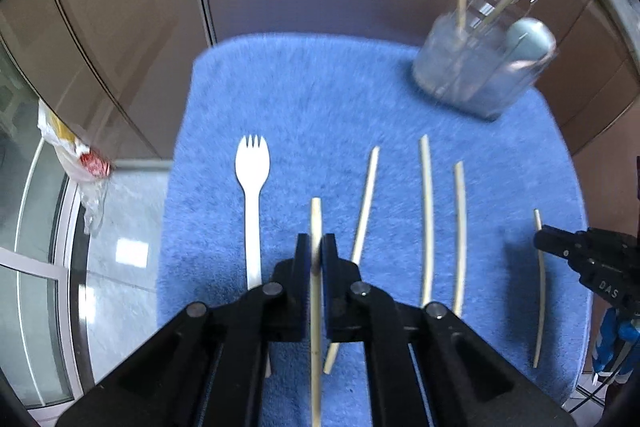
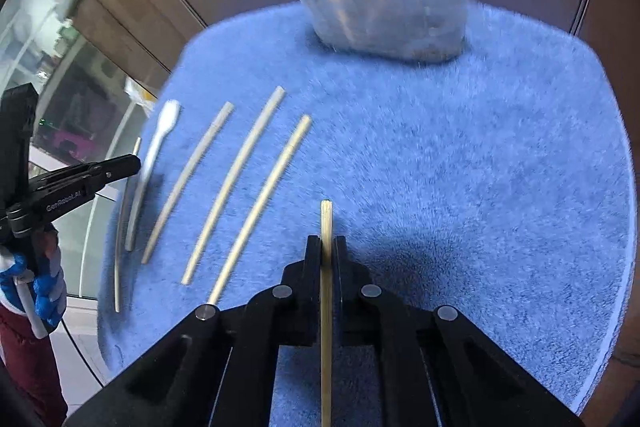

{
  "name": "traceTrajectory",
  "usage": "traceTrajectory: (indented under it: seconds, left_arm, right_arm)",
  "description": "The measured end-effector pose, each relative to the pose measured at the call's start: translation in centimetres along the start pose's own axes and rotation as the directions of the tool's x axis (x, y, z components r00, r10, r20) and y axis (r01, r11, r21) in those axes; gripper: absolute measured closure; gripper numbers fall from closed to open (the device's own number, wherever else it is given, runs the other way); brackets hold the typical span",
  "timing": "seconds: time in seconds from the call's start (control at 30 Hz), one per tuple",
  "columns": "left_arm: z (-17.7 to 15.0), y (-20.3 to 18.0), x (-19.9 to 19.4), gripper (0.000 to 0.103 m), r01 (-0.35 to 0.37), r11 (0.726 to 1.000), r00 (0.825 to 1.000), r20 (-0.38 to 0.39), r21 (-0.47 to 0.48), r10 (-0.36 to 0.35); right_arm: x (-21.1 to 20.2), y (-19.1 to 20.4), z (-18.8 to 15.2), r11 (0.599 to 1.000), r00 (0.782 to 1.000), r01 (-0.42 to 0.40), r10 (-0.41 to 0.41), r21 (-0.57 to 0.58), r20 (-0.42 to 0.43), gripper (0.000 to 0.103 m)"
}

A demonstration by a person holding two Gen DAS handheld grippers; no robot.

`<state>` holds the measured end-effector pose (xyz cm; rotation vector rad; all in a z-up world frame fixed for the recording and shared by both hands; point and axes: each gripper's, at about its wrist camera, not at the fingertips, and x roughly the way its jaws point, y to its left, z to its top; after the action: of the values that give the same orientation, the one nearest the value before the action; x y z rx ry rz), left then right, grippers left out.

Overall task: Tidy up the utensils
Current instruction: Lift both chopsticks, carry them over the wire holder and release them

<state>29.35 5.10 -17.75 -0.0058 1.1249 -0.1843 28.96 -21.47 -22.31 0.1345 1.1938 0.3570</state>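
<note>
Gripping one pale wooden chopstick between its clenched black fingers, our left gripper hovers over the fluffy blue mat; our right gripper is likewise clamped on a second pale wooden chopstick. We count three more chopsticks lying loose on the mat between the two held ones: a slanted one, a long one and a shorter one. One white plastic spork lies flat just left of our left gripper, tines pointing away. At the mat's far right corner stands one clear plastic holder, with two chopsticks and one pale blue rounded utensil standing in it, though blur hides finer detail.
</note>
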Motion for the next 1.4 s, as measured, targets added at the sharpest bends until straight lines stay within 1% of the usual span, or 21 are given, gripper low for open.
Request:
traceTrajectory:
  seconds: [0.13, 0.2, 0.3, 0.4, 0.5, 0.63, 0.73, 0.77, 0.8, 0.83, 0.87, 0.9, 0.93, 0.97, 1.0, 1.07, 1.1, 1.17, 1.2, 1.27, 1.4]
  left_arm:
    - [-0.2, -0.8, -3.7, 0.098, 0.029, 1.000, 0.995, 0.098, 0.001, -0.029]
    - [-0.3, -1.5, -5.5, 0.098, 0.043, 0.999, 0.988, 0.147, 0.007, -0.044]
    - [0.0, -1.9, -7.4, 0.098, 0.074, 0.997, 0.977, 0.201, 0.020, -0.076]
    - [0.3, -3.1, -9.3, 0.098, 0.102, 0.994, 0.962, 0.252, 0.033, -0.107]
    - [0.8, -4.1, -10.6, 0.098, 0.123, 0.991, 0.944, 0.303, 0.046, -0.131]
    - [2.2, -5.3, -12.5, 0.098, 0.144, 0.989, 0.912, 0.383, 0.046, -0.151]
    - [4.3, -6.1, -14.4, 0.098, 0.169, 0.985, 0.869, 0.466, 0.039, -0.168]
    - [5.2, -6.4, -15.2, 0.098, 0.183, 0.982, 0.850, 0.495, 0.038, -0.177]
    - [5.9, -6.6, -15.9, 0.098, 0.195, 0.980, 0.834, 0.519, 0.039, -0.186]
    - [7.0, -7.0, -16.7, 0.098, 0.214, 0.976, 0.808, 0.554, 0.042, -0.201]
    - [7.8, -7.3, -17.2, 0.098, 0.228, 0.973, 0.788, 0.578, 0.046, -0.212]
    - [9.0, -7.7, -17.9, 0.098, 0.253, 0.966, 0.757, 0.611, 0.051, -0.231]
    - [9.7, -8.0, -18.2, 0.098, 0.267, 0.962, 0.740, 0.629, 0.052, -0.239]
    - [10.7, -8.3, -18.5, 0.098, 0.284, 0.957, 0.717, 0.652, 0.051, -0.247]
    - [12.0, -8.7, -18.8, 0.098, 0.307, 0.951, 0.688, 0.679, 0.048, -0.257]
    - [13.9, -9.3, -18.6, 0.098, 0.341, 0.939, 0.650, 0.711, 0.041, -0.267]
    - [14.8, -9.7, -18.4, 0.098, 0.349, 0.937, 0.634, 0.728, 0.032, -0.261]
    - [16.1, -10.4, -17.6, 0.098, 0.337, 0.941, 0.611, 0.756, 0.020, -0.235]
    - [16.9, -11.0, -16.8, 0.098, 0.322, 0.947, 0.602, 0.768, 0.015, -0.217]
    - [18.3, -11.9, -15.3, 0.098, 0.304, 0.953, 0.598, 0.778, 0.002, -0.192]
    - [19.9, -13.3, -11.5, 0.098, 0.245, 0.969, 0.592, 0.797, -0.036, -0.120]
  right_arm:
    - [-3.6, 0.3, -0.4, 0.999, 0.994, 0.001, 0.004, -0.042, 0.113, 0.098]
    - [-5.0, 0.7, -0.3, 0.998, 0.986, 0.006, 0.004, -0.058, 0.167, 0.098]
    - [-6.9, 1.0, -0.1, 0.997, 0.972, 0.019, -0.001, -0.073, 0.235, 0.098]
    - [-8.7, 1.4, 0.3, 0.996, 0.954, 0.025, 0.000, -0.081, 0.299, 0.098]
    - [-10.4, 1.8, 0.8, 0.995, 0.931, 0.039, -0.004, -0.090, 0.364, 0.098]
    - [-13.1, 2.0, 1.8, 0.993, 0.891, 0.056, -0.004, -0.101, 0.455, 0.098]
    - [-15.5, 1.8, 3.2, 0.993, 0.845, 0.058, 0.008, -0.107, 0.535, 0.098]
    - [-16.5, 1.6, 3.9, 0.992, 0.822, 0.056, 0.017, -0.110, 0.569, 0.098]
    - [-17.3, 1.5, 4.4, 0.993, 0.804, 0.052, 0.024, -0.111, 0.594, 0.098]
    - [-18.1, 1.3, 5.2, 0.993, 0.784, 0.046, 0.033, -0.111, 0.619, 0.098]
    - [-18.9, 1.2, 5.9, 0.993, 0.762, 0.041, 0.041, -0.112, 0.646, 0.098]
    - [-19.4, 1.2, 6.6, 0.993, 0.743, 0.037, 0.049, -0.115, 0.667, 0.098]
    - [-20.0, 1.2, 7.4, 0.992, 0.718, 0.035, 0.058, -0.119, 0.694, 0.098]
    - [-20.4, 1.2, 8.0, 0.992, 0.699, 0.036, 0.062, -0.121, 0.713, 0.098]
    - [-20.7, 1.2, 9.0, 0.991, 0.672, 0.040, 0.065, -0.124, 0.738, 0.098]
    - [-20.9, 1.0, 10.6, 0.992, 0.628, 0.037, 0.073, -0.124, 0.775, 0.098]
    - [-20.9, 0.9, 11.4, 0.992, 0.610, 0.034, 0.075, -0.121, 0.788, 0.098]
    - [-20.4, 0.5, 13.0, 0.993, 0.575, 0.043, 0.067, -0.111, 0.816, 0.098]
    - [-20.1, 0.3, 13.7, 0.993, 0.562, 0.045, 0.063, -0.107, 0.825, 0.098]
    - [-19.0, -0.4, 15.2, 0.995, 0.536, 0.051, 0.048, -0.089, 0.843, 0.098]
    - [-16.7, -2.2, 17.1, 0.997, 0.515, 0.045, 0.026, -0.057, 0.857, 0.098]
